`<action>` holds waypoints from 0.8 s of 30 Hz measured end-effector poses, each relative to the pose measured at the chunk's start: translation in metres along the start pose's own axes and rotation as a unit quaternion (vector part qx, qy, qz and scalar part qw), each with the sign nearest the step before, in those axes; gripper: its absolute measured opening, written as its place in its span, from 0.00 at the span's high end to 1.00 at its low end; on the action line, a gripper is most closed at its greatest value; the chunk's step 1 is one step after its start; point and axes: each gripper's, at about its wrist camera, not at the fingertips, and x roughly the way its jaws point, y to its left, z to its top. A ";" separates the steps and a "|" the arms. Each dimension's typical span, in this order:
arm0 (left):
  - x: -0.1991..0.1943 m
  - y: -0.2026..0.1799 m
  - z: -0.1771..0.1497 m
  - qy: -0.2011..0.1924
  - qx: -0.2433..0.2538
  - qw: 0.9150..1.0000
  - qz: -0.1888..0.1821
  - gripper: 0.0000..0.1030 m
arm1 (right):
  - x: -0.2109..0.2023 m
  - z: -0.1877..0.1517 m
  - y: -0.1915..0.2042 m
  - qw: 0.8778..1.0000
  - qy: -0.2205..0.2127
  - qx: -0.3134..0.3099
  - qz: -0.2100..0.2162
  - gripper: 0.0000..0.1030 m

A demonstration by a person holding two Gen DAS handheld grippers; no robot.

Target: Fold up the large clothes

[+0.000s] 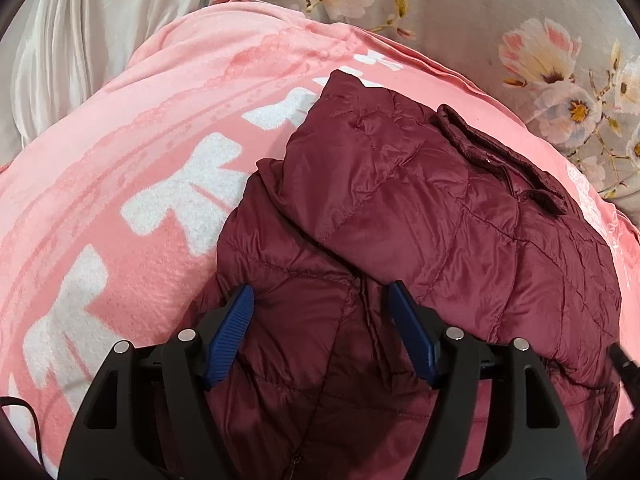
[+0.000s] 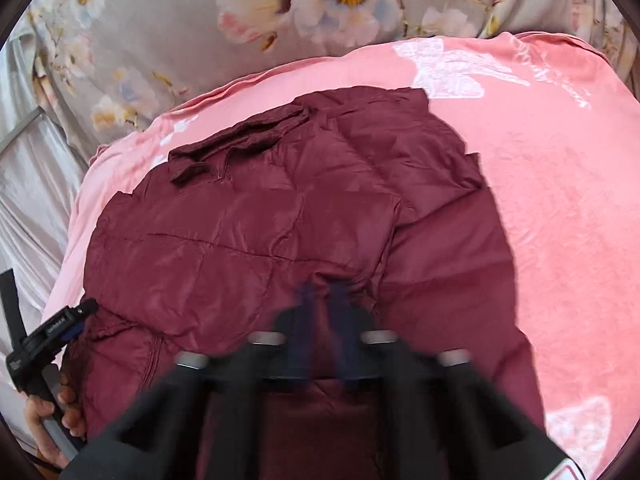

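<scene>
A maroon quilted jacket (image 1: 400, 220) lies partly folded on a pink blanket (image 1: 120, 160), its collar (image 1: 500, 152) at the far side. My left gripper (image 1: 320, 290) is open, its blue pads (image 1: 236, 332) standing on either side of the jacket's near edge without squeezing it. In the right wrist view the jacket (image 2: 240, 240) fills the middle. My right gripper (image 2: 324, 292) is blurred, its fingers nearly together, pinching a ridge of jacket fabric where the creases meet. The left gripper (image 2: 76, 316) and the hand (image 2: 52, 420) holding it show at the lower left.
The pink blanket (image 2: 540, 180) with white bow prints covers a bed with grey floral bedding (image 1: 520, 20) beyond it. Pale silky cloth (image 1: 80, 20) lies at the far left. A thin black cable (image 1: 24, 412) runs along the blanket's near left edge.
</scene>
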 end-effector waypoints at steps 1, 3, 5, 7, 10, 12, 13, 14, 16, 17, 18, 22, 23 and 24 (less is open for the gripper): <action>0.000 0.000 0.001 0.000 -0.002 1.000 0.000 0.34 | -0.004 0.002 0.002 1.000 -0.012 -0.005 -0.002 0.98; 0.002 0.000 0.004 -0.002 -0.005 1.000 0.004 0.34 | -0.023 0.018 0.014 0.998 -0.063 -0.028 -0.014 0.98; 0.005 -0.001 0.006 -0.002 -0.002 1.000 0.013 0.34 | -0.033 0.033 0.018 0.995 -0.089 -0.032 -0.013 0.98; 0.010 -0.002 0.005 0.002 0.002 1.000 0.019 0.34 | -0.024 0.040 0.013 0.996 -0.081 -0.032 -0.027 0.98; 0.015 -0.007 0.001 0.003 0.018 0.999 0.035 0.34 | 0.000 0.030 -0.002 0.998 -0.043 -0.015 -0.041 0.98; 0.017 -0.009 0.000 0.004 0.026 0.999 0.042 0.33 | 0.016 0.014 -0.014 0.999 -0.010 -0.001 -0.040 0.98; 0.017 -0.009 0.001 0.004 0.028 0.999 0.043 0.33 | 0.020 0.009 -0.016 0.999 -0.002 0.003 -0.040 0.98; 0.018 -0.010 0.000 0.005 0.030 0.999 0.045 0.32 | 0.023 0.005 -0.019 0.999 0.004 0.010 -0.036 0.98; 0.020 -0.011 0.000 0.005 0.035 0.998 0.050 0.32 | 0.026 0.004 -0.020 0.999 0.009 0.013 -0.036 0.98; 0.020 -0.012 0.000 0.005 0.037 0.998 0.052 0.32 | 0.028 0.004 -0.020 0.999 0.013 0.012 -0.038 0.99; 0.021 -0.013 0.000 0.005 0.039 0.998 0.054 0.32 | 0.030 0.003 -0.020 0.999 0.015 0.012 -0.039 0.99; 0.021 -0.013 0.000 0.004 0.039 0.998 0.054 0.31 | 0.023 0.004 -0.021 0.999 0.020 0.016 -0.035 0.97; 0.020 -0.011 0.000 0.003 0.036 0.998 0.048 0.31 | 0.013 0.002 -0.022 0.999 0.018 0.018 -0.036 0.94; 0.016 -0.008 0.000 0.004 0.033 0.999 0.038 0.31 | 0.001 -0.001 -0.021 0.999 0.012 0.017 -0.035 0.87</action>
